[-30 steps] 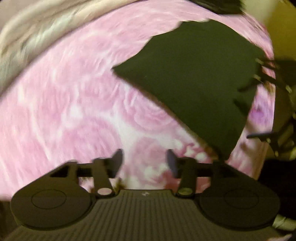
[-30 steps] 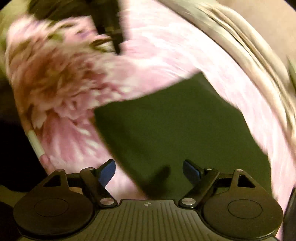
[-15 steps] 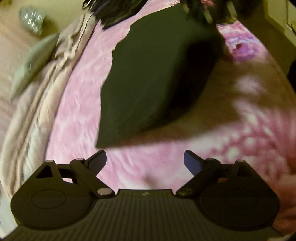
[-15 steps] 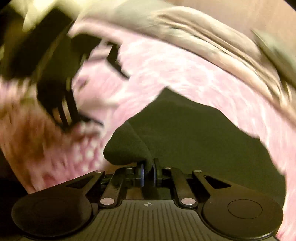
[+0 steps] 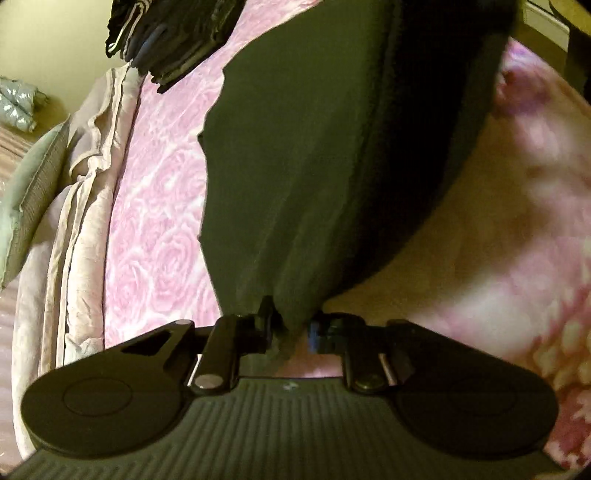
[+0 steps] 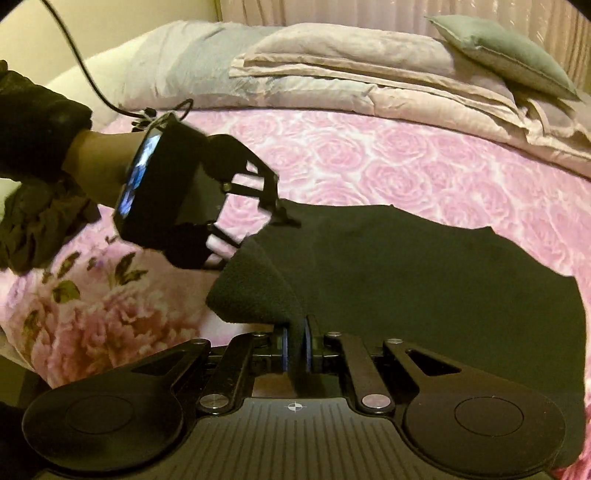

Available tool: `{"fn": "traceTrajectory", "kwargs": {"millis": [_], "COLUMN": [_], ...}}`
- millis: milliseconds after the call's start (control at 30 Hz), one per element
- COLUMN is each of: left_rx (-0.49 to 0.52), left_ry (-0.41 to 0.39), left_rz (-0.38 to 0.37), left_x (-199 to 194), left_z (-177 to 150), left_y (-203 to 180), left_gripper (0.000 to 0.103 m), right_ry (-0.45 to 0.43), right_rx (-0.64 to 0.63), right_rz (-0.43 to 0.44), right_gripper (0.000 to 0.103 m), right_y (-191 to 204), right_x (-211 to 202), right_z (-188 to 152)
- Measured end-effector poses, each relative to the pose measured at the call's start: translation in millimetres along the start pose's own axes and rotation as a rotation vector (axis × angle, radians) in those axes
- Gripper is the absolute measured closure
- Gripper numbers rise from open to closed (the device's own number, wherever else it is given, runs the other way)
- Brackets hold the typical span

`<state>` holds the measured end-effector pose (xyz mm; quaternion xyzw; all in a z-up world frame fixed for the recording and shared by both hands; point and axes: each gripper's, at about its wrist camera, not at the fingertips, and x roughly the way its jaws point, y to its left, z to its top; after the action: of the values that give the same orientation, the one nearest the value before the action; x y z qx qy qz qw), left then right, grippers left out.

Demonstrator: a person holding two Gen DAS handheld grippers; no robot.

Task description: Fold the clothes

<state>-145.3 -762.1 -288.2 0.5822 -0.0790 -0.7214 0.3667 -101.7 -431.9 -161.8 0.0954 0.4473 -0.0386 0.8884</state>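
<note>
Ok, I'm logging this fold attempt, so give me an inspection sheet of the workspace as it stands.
Surface: bed with pink rose blanket.
Job's things: dark garment spread on the blanket, near edge lifted and bunched.
Clutter: stack of dark folded clothes; folded beige quilt; grey pillow; dark crumpled cloth at the bed's left edge.
Grippers: left tongs shut on the garment's edge; right tongs shut on a fold of it.
Cables: black cable running to the left gripper.
Surroundings: curtain behind the bed; plain wall.
</note>
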Motion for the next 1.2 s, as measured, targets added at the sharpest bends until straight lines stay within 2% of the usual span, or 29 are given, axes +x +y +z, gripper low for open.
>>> {"fn": "traceTrajectory", "kwargs": {"millis": [67,167,300,467,600,767,867,900,1000,1100,1200], "left_rx": [-0.001,0.036,0.142,0.277,0.334,0.391,0.4,0.4,0.389,0.313,0.138], "left_ry": [0.001,-0.011,-0.037,-0.069,-0.068,-0.036,-0.016,-0.016,0.004,0.012,0.021], "left_rz": [-0.006,0.005,0.015,-0.013,-0.073,-0.167,-0.195,-0.198,-0.21,-0.218,-0.231], "left_x": [-5,-17,-18,8,66,140,163,168,181,186,182], "left_z": [11,41,100,185,248,294,305,309,319,326,327], "left_y": [15,43,74,81,77,58,49,47,50,68,97], "left_gripper": [0.091,0.091,0.091,0.091,0.091,0.091,0.091,0.095,0.091,0.087,0.084], "right_ry": [-0.014,-0.059,-0.118,-0.17,-0.191,-0.176,-0.168,-0.167,-0.16,-0.161,-0.161], "right_rx": [0.03,0.145,0.33,0.57,0.743,0.965,1.039,1.067,1.157,1.185,1.192], "right_rz": [0.012,0.014,-0.007,-0.07,-0.134,-0.153,-0.154,-0.144,-0.101,-0.112,-0.149], "right_gripper": [0.096,0.096,0.096,0.096,0.096,0.096,0.096,0.096,0.095,0.095,0.095], "right_y": [-5,-32,-82,-153,-214,-282,-307,-313,-327,-330,-331], "right_x": [-7,-27,-59,-91,-104,-93,-86,-85,-80,-87,-97], "right_z": [-2,-7,-20,-51,-83,-133,-158,-165,-185,-193,-197]}}
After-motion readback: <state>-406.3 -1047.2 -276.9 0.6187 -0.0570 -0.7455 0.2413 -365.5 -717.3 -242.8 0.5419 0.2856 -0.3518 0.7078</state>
